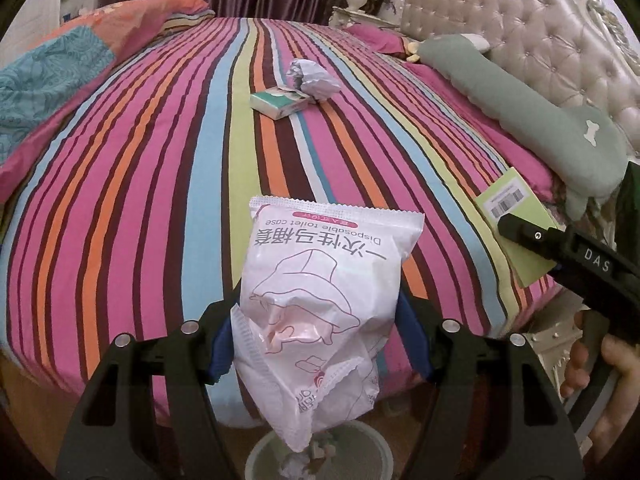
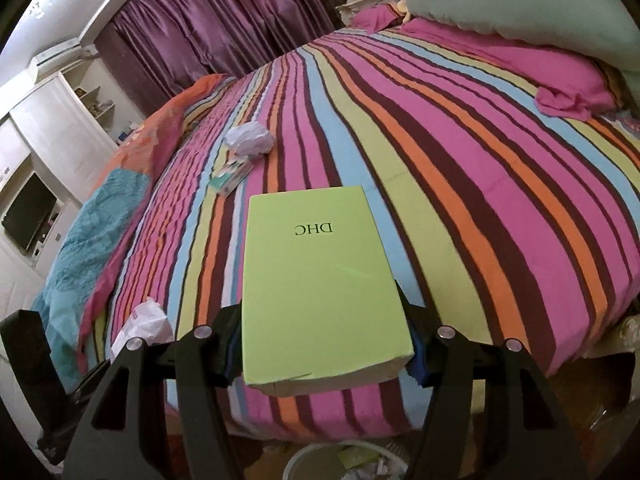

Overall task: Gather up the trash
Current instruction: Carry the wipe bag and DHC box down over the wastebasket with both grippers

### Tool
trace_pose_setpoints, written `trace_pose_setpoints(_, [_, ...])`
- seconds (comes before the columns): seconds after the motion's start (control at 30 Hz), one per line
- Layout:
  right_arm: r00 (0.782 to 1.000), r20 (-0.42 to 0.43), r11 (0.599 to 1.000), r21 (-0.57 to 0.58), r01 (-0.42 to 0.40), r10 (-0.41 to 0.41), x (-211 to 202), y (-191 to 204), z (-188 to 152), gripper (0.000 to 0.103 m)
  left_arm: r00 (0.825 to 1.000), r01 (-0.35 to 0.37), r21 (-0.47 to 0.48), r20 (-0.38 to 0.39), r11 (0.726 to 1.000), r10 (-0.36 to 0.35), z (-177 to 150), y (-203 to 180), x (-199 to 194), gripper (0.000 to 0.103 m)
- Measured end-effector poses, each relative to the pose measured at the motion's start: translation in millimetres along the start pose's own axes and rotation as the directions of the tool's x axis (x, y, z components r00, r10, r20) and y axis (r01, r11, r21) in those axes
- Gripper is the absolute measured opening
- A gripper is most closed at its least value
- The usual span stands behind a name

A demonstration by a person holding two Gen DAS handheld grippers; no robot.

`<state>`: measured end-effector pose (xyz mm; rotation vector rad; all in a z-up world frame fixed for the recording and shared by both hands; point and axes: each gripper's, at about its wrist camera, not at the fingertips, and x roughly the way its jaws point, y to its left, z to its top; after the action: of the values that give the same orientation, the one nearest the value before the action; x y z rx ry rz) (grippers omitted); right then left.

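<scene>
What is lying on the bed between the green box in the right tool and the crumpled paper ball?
A small teal tissue pack, right beside the crumpled paper ball and beyond the green box; otherwise only striped bedspread, seen in the right wrist view.

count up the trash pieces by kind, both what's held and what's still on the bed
white plastic packet, held in the left gripper: 1
green DHC box, held in the right gripper: 1
crumpled paper ball, on the striped bedspread: 1
small teal and white box, beside the ball: 1
total: 4
</scene>
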<state>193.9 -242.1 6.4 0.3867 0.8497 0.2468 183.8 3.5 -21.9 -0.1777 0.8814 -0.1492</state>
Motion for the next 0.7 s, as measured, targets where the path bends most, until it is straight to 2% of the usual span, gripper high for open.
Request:
trace_pose_setpoints(0.2, [0.999,0.014,1.000,0.001,-0.029,0.029,-23.3,3.9,-21.1,0.059,1.000,0.002,0.015,0.009,1.000,-0.002,-27.3,-2.3,-21.0,0.066])
trace_pose_setpoints(0.4, [0.999,0.018,0.999,-0.026,-0.039,0.039,-40.8,13.0,-44.9,0.059,1.000,-0.011,0.015,-0.015,1.000,0.011,-61.3,1.6,-34.7,0.066])
trace_pose_setpoints(0.7, [0.999,-0.017,0.999,-0.016,-0.050,0.049,-51.3,15.1,-81.5,0.059,1.000,-0.006,0.008,-0.031,1.000,0.006,-94.7,6.1,-52.4,0.066])
